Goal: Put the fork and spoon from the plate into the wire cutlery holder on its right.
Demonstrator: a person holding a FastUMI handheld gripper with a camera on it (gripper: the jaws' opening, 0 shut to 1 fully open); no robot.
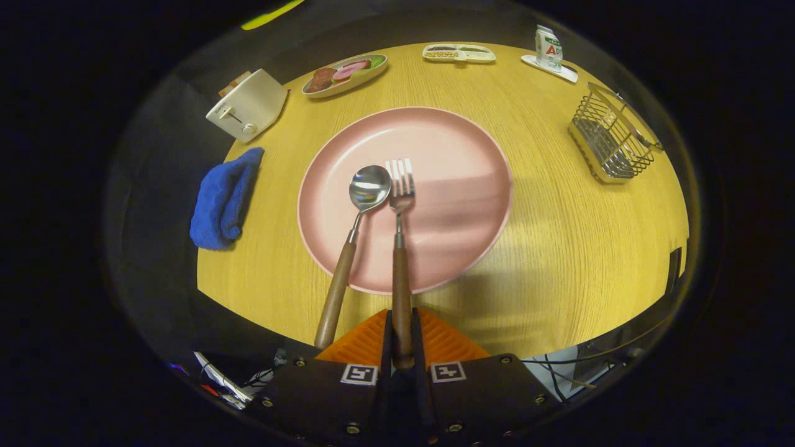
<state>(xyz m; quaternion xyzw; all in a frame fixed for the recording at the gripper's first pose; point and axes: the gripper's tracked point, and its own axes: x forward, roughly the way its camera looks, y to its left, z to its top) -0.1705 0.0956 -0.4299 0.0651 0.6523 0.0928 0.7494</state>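
A pink plate (447, 155) sits mid-table, just ahead of my fingers. A fork (400, 248) with a wooden handle points away from me, its tines over the plate and its handle end pinched between my two fingers. My gripper (402, 338) is shut on that handle. A spoon (357, 230) with a matching wooden handle lies to the fork's left, bowl on the plate, handle slanting back past the table's near edge. The wire cutlery holder (612, 133) stands far to the right of the plate, empty as far as I can see.
A blue cloth (223, 198) lies left of the plate. Behind it stands a white toaster (248, 105). Along the far edge are an oval dish of food (345, 74), a divided snack tray (458, 53) and a small carton on a coaster (549, 49).
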